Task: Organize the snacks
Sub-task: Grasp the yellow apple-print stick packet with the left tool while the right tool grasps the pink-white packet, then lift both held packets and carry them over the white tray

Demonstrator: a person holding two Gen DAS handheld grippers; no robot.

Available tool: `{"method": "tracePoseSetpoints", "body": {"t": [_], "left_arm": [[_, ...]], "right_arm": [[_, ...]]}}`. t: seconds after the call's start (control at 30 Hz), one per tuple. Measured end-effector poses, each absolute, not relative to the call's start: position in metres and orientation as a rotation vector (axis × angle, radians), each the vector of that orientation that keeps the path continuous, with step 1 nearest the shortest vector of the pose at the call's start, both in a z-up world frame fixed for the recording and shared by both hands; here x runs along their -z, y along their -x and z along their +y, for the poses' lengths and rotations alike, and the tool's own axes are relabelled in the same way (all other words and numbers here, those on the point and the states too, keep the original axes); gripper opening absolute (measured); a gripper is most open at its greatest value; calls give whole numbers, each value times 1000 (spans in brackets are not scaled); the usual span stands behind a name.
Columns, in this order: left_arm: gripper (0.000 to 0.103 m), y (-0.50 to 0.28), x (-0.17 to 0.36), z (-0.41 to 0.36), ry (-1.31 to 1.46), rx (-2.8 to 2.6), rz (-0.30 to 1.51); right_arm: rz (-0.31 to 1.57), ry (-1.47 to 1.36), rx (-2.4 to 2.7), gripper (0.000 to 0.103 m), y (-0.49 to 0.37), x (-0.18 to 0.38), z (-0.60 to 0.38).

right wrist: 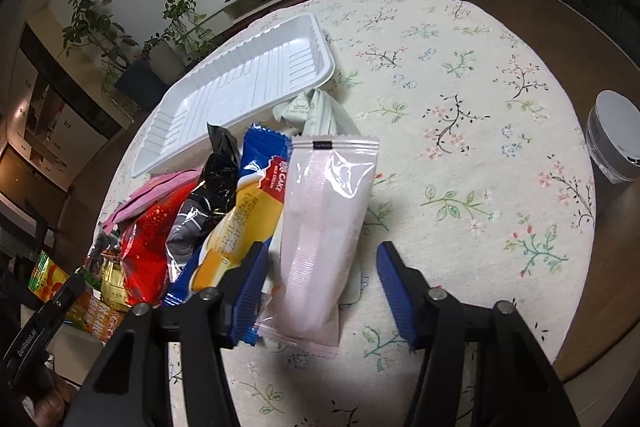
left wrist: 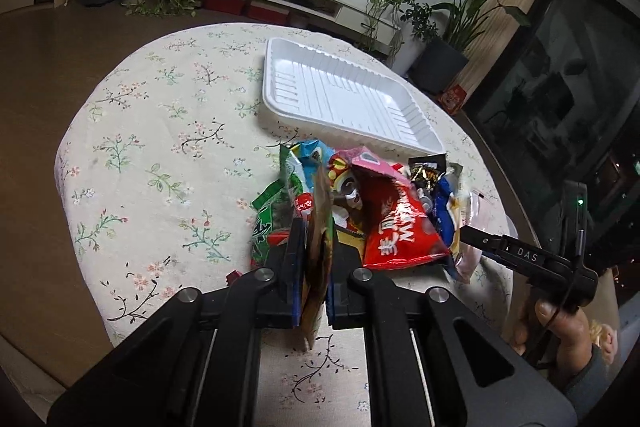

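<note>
My left gripper (left wrist: 313,247) is squeezed tight on a thin yellow-brown snack packet (left wrist: 320,227). My right gripper (right wrist: 320,259) sits partly open around a pale pink packet (right wrist: 320,239), its pads not pressing it. The snack pile (left wrist: 380,203) lies on the flowery tablecloth (left wrist: 160,147), just beside the white tray (left wrist: 340,95) near the far edge.

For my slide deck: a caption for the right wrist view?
Open right gripper straddles a pale pink packet beside the empty white tray.

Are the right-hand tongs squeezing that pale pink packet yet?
Apart on one side: in the right wrist view the pink packet lies between the right tongs, with tablecloth showing before the right blue pad.
</note>
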State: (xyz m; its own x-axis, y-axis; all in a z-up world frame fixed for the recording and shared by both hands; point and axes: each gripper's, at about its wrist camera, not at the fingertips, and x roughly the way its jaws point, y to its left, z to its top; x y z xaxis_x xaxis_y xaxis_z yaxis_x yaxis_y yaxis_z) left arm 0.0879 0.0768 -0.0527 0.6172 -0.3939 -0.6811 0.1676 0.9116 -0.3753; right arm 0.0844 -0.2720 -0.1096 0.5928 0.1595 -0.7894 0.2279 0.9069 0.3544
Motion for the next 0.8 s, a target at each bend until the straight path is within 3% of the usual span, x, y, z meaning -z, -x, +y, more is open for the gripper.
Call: {"method": "tracePoseSetpoints", "body": {"t": [0.1,0.17,0.33,0.8], "left_arm": [[6,-88,55,75,287,330,857],[6,-87,56,73,282,333,859],[3,-82,54,72,270,330,851],[2,-67,45,89,369,363,839]], "right_arm": [[942,-420,23,45,-85,111,-267],[944,-419,21,32,-84,111,-267],[926,-436,12,17,-75,108,-270],[810,-510,-34,15,-58,85,-282]]}}
